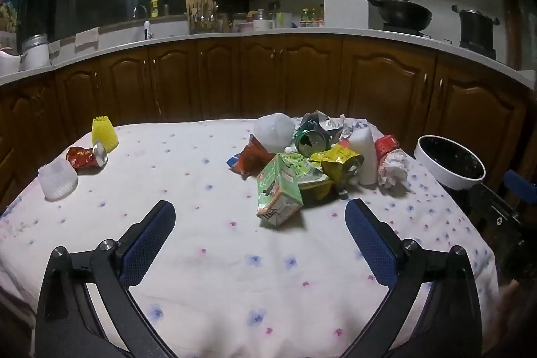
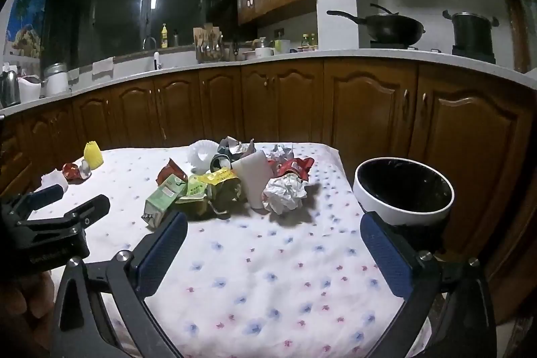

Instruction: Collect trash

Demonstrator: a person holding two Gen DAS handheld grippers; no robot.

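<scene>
A heap of trash lies at the far right of the table: a green carton (image 1: 278,193) (image 2: 164,197), a yellow wrapper (image 1: 339,161) (image 2: 214,178), a crushed green can (image 1: 310,141), a white cup (image 1: 364,153) (image 2: 253,180), crumpled paper (image 1: 392,168) (image 2: 285,193) and a red wrapper (image 2: 295,166). A white bin with a black liner (image 1: 449,161) (image 2: 402,193) stands just off the table's right edge. My left gripper (image 1: 260,217) is open and empty, short of the carton. My right gripper (image 2: 273,230) is open and empty, short of the paper.
At the table's left lie a red crushed can (image 1: 85,156) (image 2: 75,171), a yellow foam net (image 1: 104,131) (image 2: 92,155) and a white foam net (image 1: 57,180). Wooden kitchen cabinets (image 1: 268,79) run behind the table. The left gripper also shows in the right wrist view (image 2: 63,200).
</scene>
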